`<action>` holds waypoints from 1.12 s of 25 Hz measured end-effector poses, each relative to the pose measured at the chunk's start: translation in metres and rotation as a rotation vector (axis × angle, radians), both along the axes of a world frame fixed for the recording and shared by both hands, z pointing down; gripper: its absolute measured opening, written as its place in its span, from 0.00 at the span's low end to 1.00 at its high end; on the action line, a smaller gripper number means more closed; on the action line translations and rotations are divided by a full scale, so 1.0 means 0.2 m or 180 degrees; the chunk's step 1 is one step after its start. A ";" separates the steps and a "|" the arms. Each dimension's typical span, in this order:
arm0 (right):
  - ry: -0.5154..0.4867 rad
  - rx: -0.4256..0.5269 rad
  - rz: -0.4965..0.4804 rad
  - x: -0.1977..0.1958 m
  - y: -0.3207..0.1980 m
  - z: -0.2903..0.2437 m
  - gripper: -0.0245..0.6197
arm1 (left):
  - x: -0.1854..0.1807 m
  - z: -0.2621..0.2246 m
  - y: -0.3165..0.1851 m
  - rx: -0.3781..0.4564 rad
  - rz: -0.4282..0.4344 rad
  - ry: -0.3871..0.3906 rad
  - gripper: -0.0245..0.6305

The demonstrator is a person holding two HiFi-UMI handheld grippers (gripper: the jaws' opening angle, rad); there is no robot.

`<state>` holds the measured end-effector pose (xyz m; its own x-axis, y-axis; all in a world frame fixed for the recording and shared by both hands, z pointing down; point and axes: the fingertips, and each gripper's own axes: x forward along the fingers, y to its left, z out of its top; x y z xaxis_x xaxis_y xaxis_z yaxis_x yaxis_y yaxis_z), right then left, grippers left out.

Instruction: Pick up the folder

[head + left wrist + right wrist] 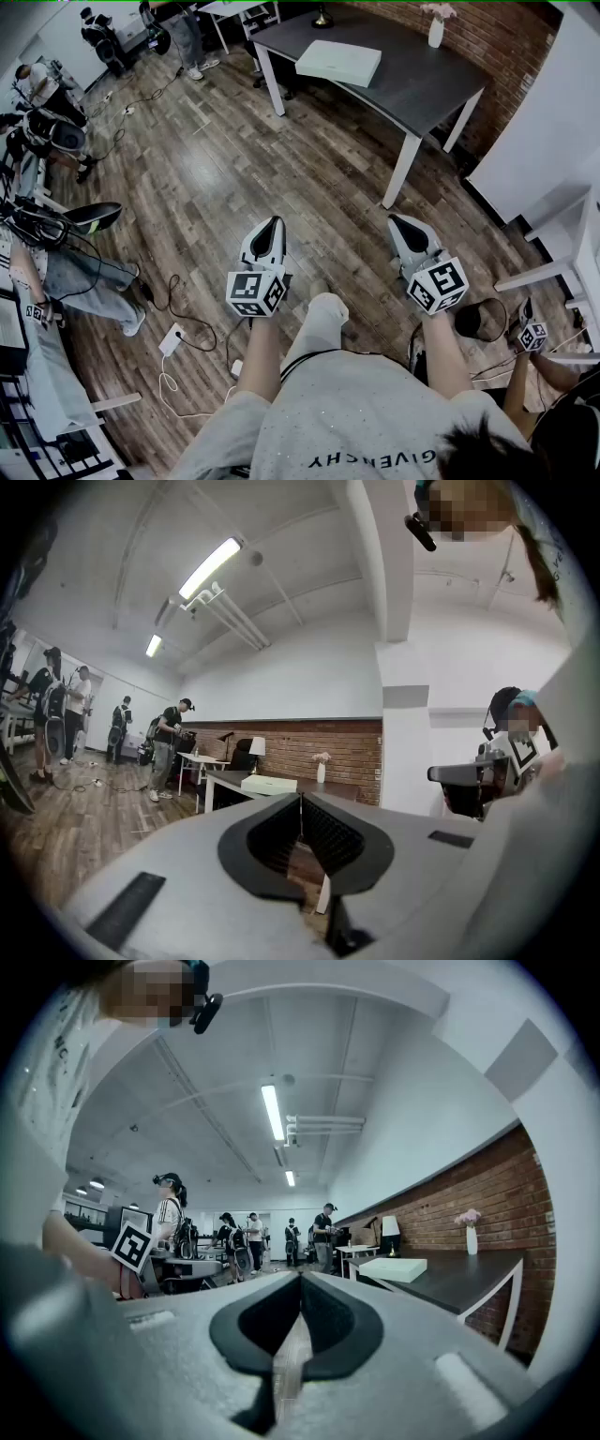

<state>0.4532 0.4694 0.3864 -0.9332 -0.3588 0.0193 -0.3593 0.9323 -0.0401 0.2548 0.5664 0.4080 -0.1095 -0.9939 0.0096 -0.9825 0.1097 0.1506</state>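
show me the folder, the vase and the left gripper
folder [338,63], head view, middle of its top face
vase [436,35], head view, its white body
left gripper [275,225], head view, where its closed tips meet

white folder [338,63], dark grey table [424,91]

An open lab or office space is indicated by brick wall [487,1194], strip lights [273,1110], wood floor [216,178] and cables [183,319]
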 end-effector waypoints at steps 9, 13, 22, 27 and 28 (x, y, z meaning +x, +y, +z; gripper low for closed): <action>0.0056 0.0039 0.0054 -0.17 -0.32 0.07 0.03 | -0.16 0.06 -0.38 0.0064 0.0003 0.0057 0.04; 0.0098 0.0054 0.0101 -0.23 -0.52 0.05 0.03 | -0.21 0.05 -0.57 0.0049 0.0053 0.0036 0.04; 0.0120 -0.0058 0.0169 -0.40 -0.91 0.08 0.03 | -0.37 0.06 -0.94 -0.0060 0.0095 0.0071 0.04; 0.0104 -0.0111 0.0205 -0.47 -1.11 0.08 0.03 | -0.45 0.06 -1.14 -0.0093 0.0105 0.0079 0.04; 0.0098 -0.0128 0.0221 -0.49 -1.15 0.09 0.03 | -0.48 0.06 -1.18 -0.0098 0.0110 0.0077 0.04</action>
<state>0.3546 0.2394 0.4036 -0.9048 -0.4211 0.0632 -0.4248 0.9029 -0.0652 0.1596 0.3307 0.4206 -0.0746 -0.9963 0.0426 -0.9819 0.0808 0.1713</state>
